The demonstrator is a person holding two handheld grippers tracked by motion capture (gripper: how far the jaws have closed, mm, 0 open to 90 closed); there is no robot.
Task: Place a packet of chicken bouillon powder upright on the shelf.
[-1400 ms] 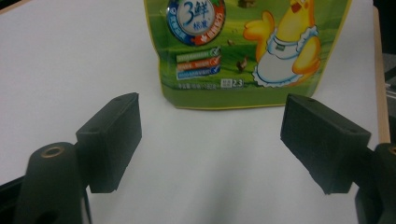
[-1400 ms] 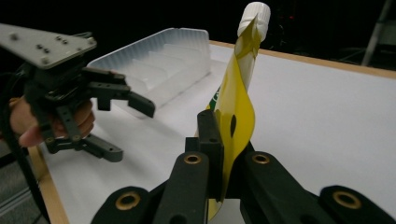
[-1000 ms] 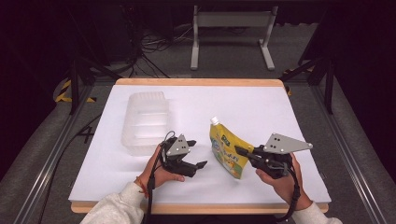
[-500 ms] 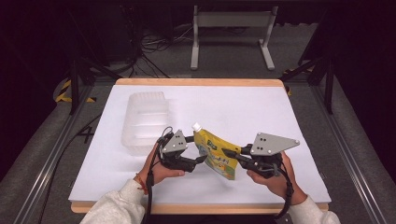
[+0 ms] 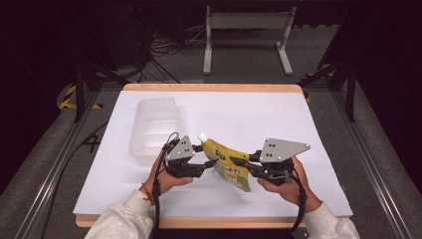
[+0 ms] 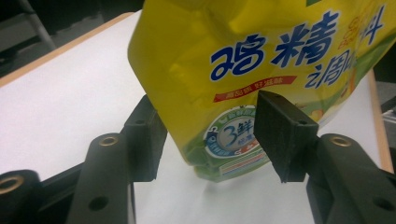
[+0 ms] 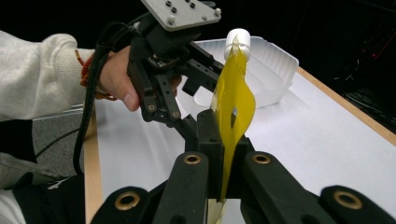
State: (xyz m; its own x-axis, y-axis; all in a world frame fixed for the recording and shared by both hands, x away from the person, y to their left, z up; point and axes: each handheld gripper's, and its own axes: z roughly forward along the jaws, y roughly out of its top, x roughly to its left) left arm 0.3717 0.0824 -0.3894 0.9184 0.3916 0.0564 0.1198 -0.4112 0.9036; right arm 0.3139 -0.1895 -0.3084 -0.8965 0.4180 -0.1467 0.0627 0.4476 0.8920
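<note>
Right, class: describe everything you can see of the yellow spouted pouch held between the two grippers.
The yellow plastic pouch, glossy and creased, carries blue lettering, a red band and a white screw cap at its upper corner. It hangs tilted above the white table sheet. The right gripper pinches one edge; the left gripper's open jaws straddle its opposite side.

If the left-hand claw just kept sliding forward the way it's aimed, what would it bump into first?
Most likely the yellow pouch: it hangs right between the left gripper's open jaws, held up by the right gripper. How far ahead it hangs is unclear.
</note>
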